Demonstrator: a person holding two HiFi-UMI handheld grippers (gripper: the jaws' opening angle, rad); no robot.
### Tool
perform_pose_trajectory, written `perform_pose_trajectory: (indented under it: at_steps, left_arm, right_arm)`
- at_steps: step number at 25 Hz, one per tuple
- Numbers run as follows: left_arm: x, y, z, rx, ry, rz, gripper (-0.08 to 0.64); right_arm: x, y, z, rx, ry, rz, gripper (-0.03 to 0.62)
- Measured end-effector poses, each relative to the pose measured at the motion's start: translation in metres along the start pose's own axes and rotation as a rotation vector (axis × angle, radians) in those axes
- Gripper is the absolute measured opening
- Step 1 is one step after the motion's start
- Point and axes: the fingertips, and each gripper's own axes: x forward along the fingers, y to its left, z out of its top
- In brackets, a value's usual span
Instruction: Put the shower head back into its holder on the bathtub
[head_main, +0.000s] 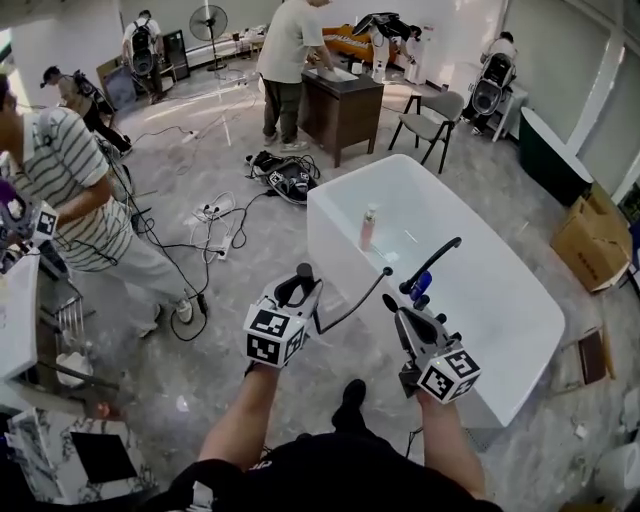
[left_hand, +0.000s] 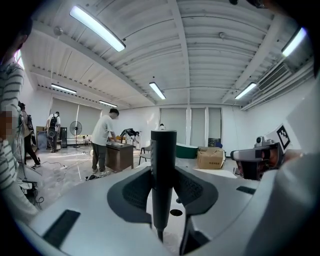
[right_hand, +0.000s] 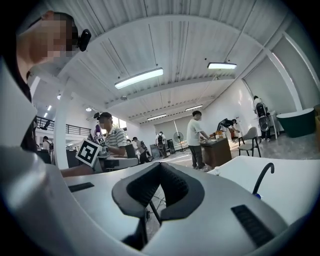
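Head view is showing a person at the near end of a white bathtub (head_main: 505, 300), with a claw in each hand. The left claw (head_main: 298, 293), just left of frame centre, is pinching the black shower head (head_main: 303, 274) by its handle. It is holding it upright just outside the tub's near left rim, not in any holder. The black hose (head_main: 350, 308) is curving from the handle to the rim. Left gripper view is showing the pads pressing on both sides of the dark cylinder. The right claw (head_main: 401, 313), right of centre, is hanging over the near rim with its jaws pressed together and nothing between them. A black curved faucet (head_main: 432, 262) is rising just above it, with a blue fitting (head_main: 421, 284) at its base. A pinkish bottle (head_main: 368, 227) is standing at the tub's left edge. At upper centre a person in a pale shirt (head_main: 287, 45) is leaning over a brown bench (head_main: 340, 108), and cables (head_main: 225, 215) are lying on the floor.
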Motion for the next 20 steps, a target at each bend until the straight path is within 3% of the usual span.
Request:
perform_pose_trajectory:
  at_steps: [7, 12, 20]
  left_arm:
    - [0.100, 0.025, 0.016, 0.011, 0.054, 0.030, 0.141]
    - [0.179, 0.020, 0.033, 0.027, 0.076, 0.006, 0.141]
    - [0.251, 0.002, 0.095, 0.085, 0.016, -0.017, 0.141]
  right_arm:
    - [0.056, -0.094, 0.013, 0.053, 0.016, 0.034, 0.014]
    - [0.080, -0.167, 0.020, 0.091, 0.031, 0.027, 0.014]
    - [0.088, -0.242, 0.066, 0.086, -0.022, 0.018, 0.014]
